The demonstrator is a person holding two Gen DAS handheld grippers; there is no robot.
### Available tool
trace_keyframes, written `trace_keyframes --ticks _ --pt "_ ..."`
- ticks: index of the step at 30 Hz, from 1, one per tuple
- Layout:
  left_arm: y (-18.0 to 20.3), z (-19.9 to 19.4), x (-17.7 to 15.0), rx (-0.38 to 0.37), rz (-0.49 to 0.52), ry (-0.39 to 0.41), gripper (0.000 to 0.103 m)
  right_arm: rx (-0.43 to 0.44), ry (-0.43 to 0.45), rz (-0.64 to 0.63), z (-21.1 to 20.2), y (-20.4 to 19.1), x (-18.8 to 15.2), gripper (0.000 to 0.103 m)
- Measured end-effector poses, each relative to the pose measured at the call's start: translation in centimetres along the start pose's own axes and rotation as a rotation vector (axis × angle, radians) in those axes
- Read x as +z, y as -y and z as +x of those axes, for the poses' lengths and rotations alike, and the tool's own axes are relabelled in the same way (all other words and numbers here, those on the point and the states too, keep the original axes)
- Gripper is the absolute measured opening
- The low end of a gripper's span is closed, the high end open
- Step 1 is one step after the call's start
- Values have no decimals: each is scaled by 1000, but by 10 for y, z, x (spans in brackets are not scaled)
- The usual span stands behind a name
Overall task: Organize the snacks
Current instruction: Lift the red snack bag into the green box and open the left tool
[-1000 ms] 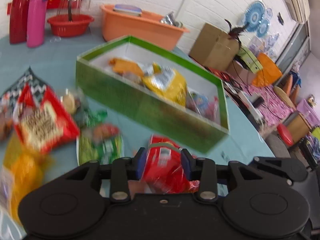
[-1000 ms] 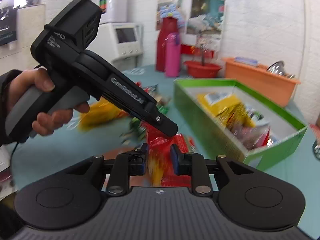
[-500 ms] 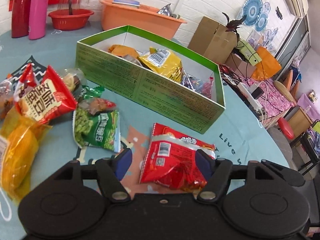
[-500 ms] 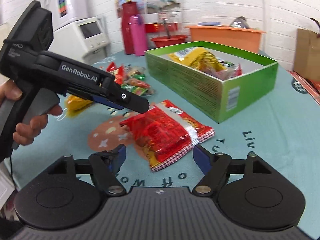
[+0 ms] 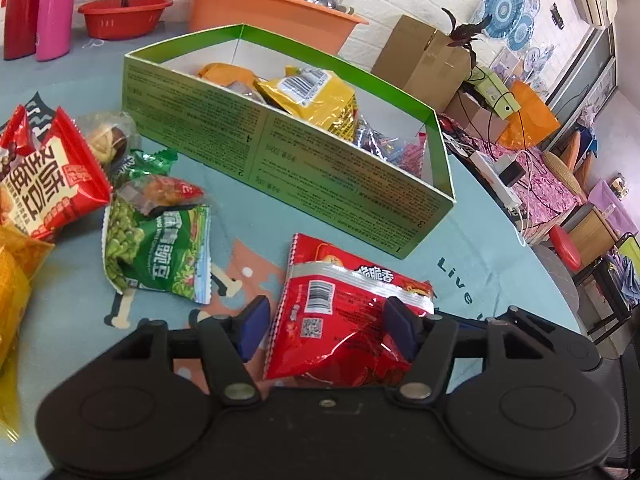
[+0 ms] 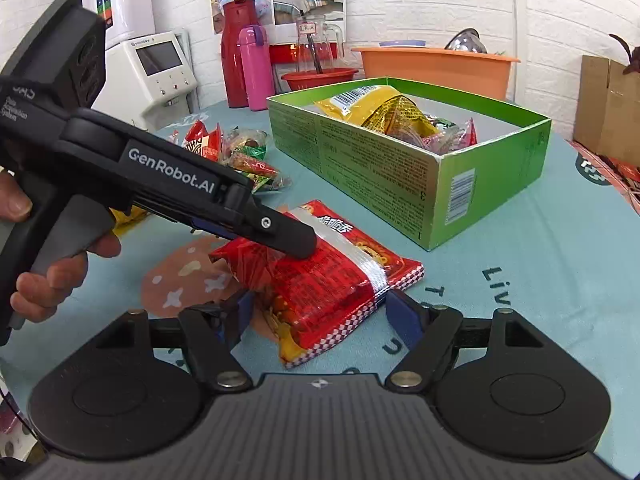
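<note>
Red snack packet (image 5: 344, 320) is laid flat on the table (image 5: 248, 216), just in front of the green box (image 5: 288, 176). Glossy crinkled foil, rectangular, with a silver back seam, a white barcode label and a checkered crimped edge (image 6: 352, 324).

Left gripper (image 5: 326, 328) is spread wide; its blue pads (image 5: 252, 328) are set on either side of the packet, and no squeeze of the foil is seen. Right gripper (image 6: 316, 316) is also spread fully, with the packet's near end between its blue pads (image 6: 400, 316); nothing is grasped by either. In the right wrist view the left gripper's black matte finger (image 6: 288, 236) is seen over the packet's far end; contact cannot be told. Its grey handle is held by a hand (image 6: 48, 276).

Green box: a long, open-topped cardboard box, white inside, with fine print on its glossy walls. It is partly filled with a yellow foil bag (image 5: 316, 96), an orange bag (image 5: 224, 72) and small mixed wrappers.

A loose heap is seen left of the box: green pea bag (image 5: 160, 252) with a serrated edge, red bean bag (image 5: 48, 184), yellow crinkled bag (image 5: 16, 280) and small clear-wrapped pieces.

Table is covered by a pale blue printed cloth with cartoon figures and lettering.

At the back: orange plastic tub (image 5: 264, 12), red basin (image 5: 124, 16), pink flask (image 5: 56, 8), red flask (image 6: 236, 56), cardboard carton (image 5: 424, 56), white brick wall (image 6: 440, 4).
</note>
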State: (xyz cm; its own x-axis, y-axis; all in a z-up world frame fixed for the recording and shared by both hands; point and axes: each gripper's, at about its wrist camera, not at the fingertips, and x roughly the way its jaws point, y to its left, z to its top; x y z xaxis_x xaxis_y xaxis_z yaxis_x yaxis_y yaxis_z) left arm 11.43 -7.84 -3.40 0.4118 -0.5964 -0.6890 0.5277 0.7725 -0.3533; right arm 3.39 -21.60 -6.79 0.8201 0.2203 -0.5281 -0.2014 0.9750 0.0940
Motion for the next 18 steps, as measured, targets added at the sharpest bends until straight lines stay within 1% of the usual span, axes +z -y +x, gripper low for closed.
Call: trace_keyframes --ticks 1,2,3,4,5,8,11,15,18 --pt "2 0 -1 -6 3 5 103 -8 8 -8 1 -1 0 103" --pt "3 -2 -2 -16 -1 10 99 -14 10 -19 1 -2 0 99" --pt "7 -3 -2 -8 -1 12 91 -9 8 -27 0 -3 1 84" --pt "10 -6 -2 2 4 19 87 9 6 -26 -1 -3 1 74" --pt "13 -8 -3 10 14 25 84 16 0 -17 -2 -1 2 71" --pt "20 -16 -4 7 25 50 82 41 -2 14 -8 4 5 69" --pt "27 -29 1 -11 26 87 81 29 36 1 -20 -1 10 69" --pt "44 -55 19 -52 71 182 80 12 144 -34 -45 0 29 69" --pt "53 -60 42 -82 91 241 81 -10 212 -42 -52 11 50 69"
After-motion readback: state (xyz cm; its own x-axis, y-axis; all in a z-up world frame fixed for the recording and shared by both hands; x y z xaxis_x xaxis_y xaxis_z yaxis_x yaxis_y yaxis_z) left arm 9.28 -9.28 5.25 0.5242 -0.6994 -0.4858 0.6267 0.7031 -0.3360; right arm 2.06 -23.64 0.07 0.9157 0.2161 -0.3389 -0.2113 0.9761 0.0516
